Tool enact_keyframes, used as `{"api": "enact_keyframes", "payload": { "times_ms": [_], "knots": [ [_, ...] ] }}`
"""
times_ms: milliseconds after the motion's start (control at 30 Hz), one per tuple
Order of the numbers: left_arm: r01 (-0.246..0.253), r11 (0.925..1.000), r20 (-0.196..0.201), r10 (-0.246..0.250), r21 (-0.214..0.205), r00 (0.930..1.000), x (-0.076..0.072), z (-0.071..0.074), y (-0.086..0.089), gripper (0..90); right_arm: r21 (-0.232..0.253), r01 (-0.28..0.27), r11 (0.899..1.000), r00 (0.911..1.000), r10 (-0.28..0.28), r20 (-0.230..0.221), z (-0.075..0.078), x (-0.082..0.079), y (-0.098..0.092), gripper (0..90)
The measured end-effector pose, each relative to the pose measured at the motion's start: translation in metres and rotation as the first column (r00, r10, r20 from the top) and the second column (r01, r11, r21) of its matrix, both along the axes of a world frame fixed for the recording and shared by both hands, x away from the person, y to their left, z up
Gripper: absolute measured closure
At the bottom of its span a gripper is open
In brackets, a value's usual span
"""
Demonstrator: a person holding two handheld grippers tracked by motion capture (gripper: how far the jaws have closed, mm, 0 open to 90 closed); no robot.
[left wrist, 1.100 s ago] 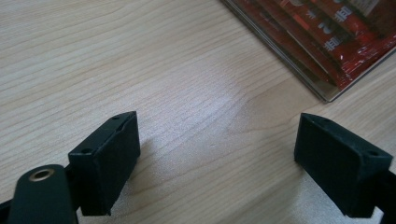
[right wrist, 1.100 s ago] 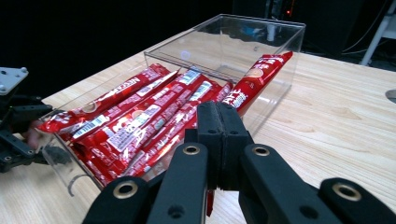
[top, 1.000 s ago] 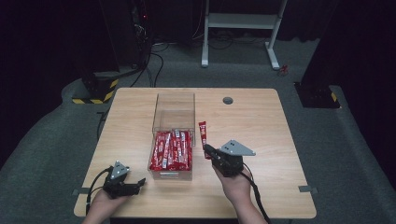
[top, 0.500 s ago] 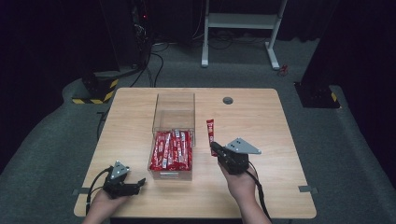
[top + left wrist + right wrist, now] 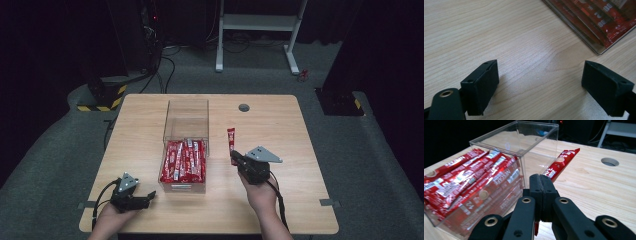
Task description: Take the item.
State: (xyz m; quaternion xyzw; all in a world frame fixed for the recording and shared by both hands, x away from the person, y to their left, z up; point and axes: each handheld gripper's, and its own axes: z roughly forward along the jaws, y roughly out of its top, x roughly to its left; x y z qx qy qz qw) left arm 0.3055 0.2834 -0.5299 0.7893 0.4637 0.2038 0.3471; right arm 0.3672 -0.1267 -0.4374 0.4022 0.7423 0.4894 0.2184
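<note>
While one red sachet [image 5: 560, 164] sits pinched between the closed pads of the right gripper [image 5: 235, 158], lifted out beside the clear box [image 5: 186, 120], many more wait packed inside, left of those fingertips. Held low and level, pointing away across the table [image 5: 280, 125]. Resting near the table's close edge, left gripper [image 5: 149, 198] spread wide, nothing between its pads [image 5: 481, 86].

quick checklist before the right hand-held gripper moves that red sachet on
1. Right hand-held gripper shut on the red sachet: ok.
2. Sachet clear of the clear box wall: ok, it sits to the right of the box.
3. Sachet lifted off the table: cannot tell.
4. Room in the box beyond the packed sachets: ok, far half bare.
5. Left hand-held gripper open, out of the way: ok.
</note>
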Motion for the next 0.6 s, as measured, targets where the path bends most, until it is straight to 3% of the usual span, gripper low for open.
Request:
{"api": "enact_keyframes", "payload": {
  "times_ms": [600],
  "knots": [
    [0.0,1.0,0.0,0.0,0.0,1.0,0.0,0.0,0.0,14.9,-0.029,0.059,0.998,0.996,-0.061,-0.065,-0.024,0.018,-0.012,90.0]
  ]
}}
